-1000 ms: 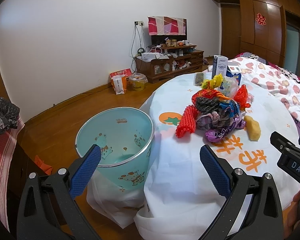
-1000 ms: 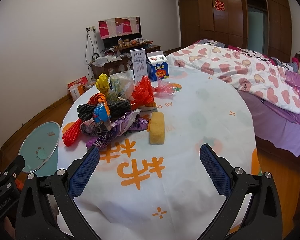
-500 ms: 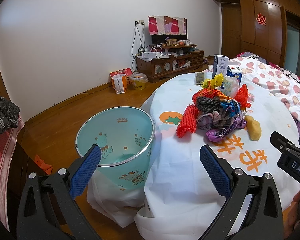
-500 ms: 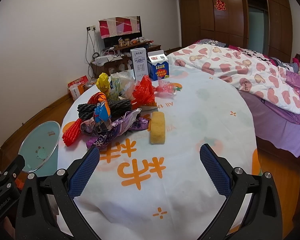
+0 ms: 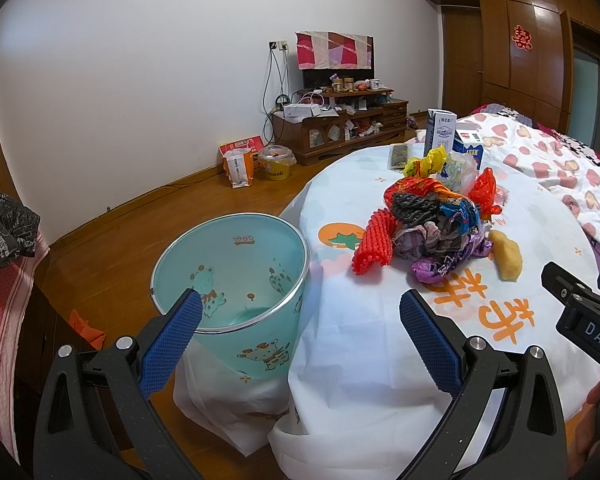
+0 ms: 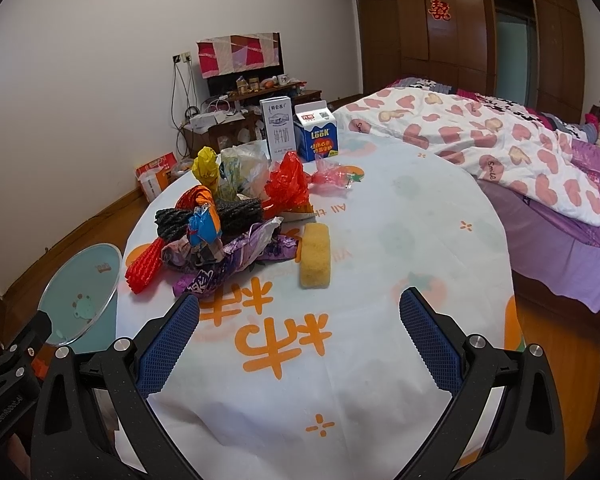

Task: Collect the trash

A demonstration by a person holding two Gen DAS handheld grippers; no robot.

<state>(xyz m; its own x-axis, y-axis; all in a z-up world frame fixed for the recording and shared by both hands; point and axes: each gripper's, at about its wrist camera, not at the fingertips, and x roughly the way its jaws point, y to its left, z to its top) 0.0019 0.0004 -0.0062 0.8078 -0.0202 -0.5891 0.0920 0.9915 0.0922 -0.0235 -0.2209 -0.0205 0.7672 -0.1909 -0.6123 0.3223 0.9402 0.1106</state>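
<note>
Both grippers, left gripper (image 5: 298, 314) and right gripper (image 6: 298, 316), are held spread and empty. The trash pile (image 6: 224, 232) lies ahead-left of the right gripper; one wrapper should be pinched, then carried to the bin (image 5: 230, 280).

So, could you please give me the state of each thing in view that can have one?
left gripper: open, holding nothing
right gripper: open, holding nothing
teal bin: upright beside the table, looks empty
trash pile: heaped on the table, untouched
yellow sponge: lying flat beside the pile
tall white carton: upright
blue carton: upright
</note>
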